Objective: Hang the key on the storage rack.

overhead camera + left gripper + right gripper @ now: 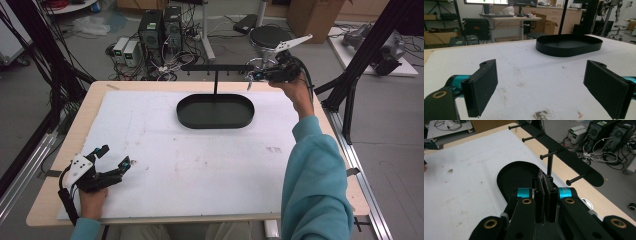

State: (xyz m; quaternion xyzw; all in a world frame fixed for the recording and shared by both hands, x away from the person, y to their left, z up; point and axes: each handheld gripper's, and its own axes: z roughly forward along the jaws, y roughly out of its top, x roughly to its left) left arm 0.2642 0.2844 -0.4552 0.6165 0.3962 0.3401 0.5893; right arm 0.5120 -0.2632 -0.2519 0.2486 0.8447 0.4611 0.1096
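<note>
**Right hand-held gripper raised at the peg rack, left one parked wide**

While the left hand-held gripper (pixel 111 161) rests at the near left of the surface (pixel 165 165), its jaws stand wide apart with nothing between them. In the left gripper view only stained white covering lies between the two pads. That reads as a waiting hand, kept low and clear of the work.

The right hand-held gripper (pixel 251 76) is held high at the far right, level with the black rack's crossbar (pixel 215 67), and its jaws are pressed fully together. In the right gripper view a thin, dark, ragged edge shows at their tips, but whether it is a held thing or the pads' own edges cannot be told.

The rack stands on an oval black tray (pixel 215 111) at the far middle of the surface. Its post rises from the tray and its pegs (pixel 549 154) point toward the near side. The raised height probably serves those pegs, since the closed tips sit just beside the post and close under them, over the tray. Any hanging or unhooking there looks not yet done: every visible peg is bare.
</note>
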